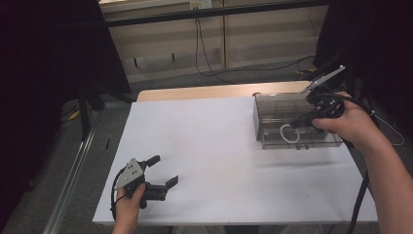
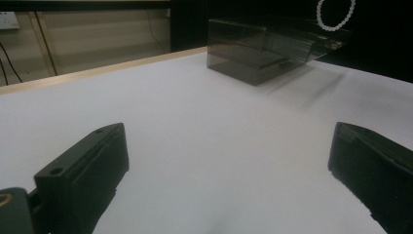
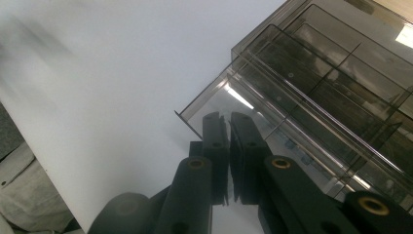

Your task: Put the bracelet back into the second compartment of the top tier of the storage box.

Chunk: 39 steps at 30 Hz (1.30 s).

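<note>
In the high view, a smoky clear plastic box (image 1: 297, 122) with inner compartments stands at the right of the white table (image 1: 209, 146). A white bead bracelet (image 1: 290, 132) hangs at the tip of the right tool (image 1: 298, 120), right of centre, over the front part of the box; whether it touches the box floor I cannot tell. The jaws of this tool are pressed together on the bracelet. At lower left the left tool (image 1: 163, 171) sits low over the bare table, jaws spread wide with nothing between them, well apart from the box.

In the left gripper view, the box (image 2: 253, 53) stands at upper centre, and the bracelet (image 2: 335, 13) hangs as a ring of beads at the upper right, above the box. The two black jaws rise at the lower corners, far apart.

In the right gripper view, the jaws (image 3: 229, 146) at lower centre are nearly closed. The box (image 3: 331, 92) fills the right side, its dividers plain. The bracelet itself is hidden here.
</note>
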Each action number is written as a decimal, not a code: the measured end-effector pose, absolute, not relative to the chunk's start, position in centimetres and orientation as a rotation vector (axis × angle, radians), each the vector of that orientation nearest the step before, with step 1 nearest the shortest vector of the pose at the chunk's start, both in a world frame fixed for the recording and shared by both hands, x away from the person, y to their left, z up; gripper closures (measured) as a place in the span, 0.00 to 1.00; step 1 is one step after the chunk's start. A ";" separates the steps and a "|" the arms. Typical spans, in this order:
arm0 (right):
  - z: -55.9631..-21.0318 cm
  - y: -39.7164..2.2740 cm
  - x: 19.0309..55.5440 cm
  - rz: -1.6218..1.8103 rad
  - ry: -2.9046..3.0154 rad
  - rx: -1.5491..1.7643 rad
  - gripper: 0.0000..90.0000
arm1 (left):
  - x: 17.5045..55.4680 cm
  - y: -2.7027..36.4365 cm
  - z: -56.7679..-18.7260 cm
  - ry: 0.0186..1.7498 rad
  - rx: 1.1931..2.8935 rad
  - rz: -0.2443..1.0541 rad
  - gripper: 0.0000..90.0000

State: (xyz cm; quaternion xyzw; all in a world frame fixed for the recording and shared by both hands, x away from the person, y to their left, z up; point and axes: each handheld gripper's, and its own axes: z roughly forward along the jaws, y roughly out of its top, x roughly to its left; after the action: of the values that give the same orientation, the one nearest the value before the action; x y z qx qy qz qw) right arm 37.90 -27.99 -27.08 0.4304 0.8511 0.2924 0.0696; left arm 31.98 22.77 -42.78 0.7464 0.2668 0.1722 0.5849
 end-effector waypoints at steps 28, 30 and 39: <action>-27.9 -29.7 39.2 0.818 2.504 1.356 0.96 | 32.0 22.8 -42.8 0.624 1.739 0.401 0.02; -28.0 -29.8 39.4 0.816 2.504 1.361 0.96 | 32.0 22.8 -42.8 0.626 1.737 0.401 0.02; -28.6 -29.9 39.5 0.804 2.497 1.368 0.96 | 32.0 22.9 -42.8 0.627 1.734 0.402 0.02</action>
State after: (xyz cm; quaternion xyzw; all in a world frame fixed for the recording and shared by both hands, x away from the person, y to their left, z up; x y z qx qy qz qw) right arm 39.50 -29.93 -28.56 0.4603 0.8406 0.2706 0.0913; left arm 31.97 22.88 -42.79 0.7439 0.2690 0.1725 0.5869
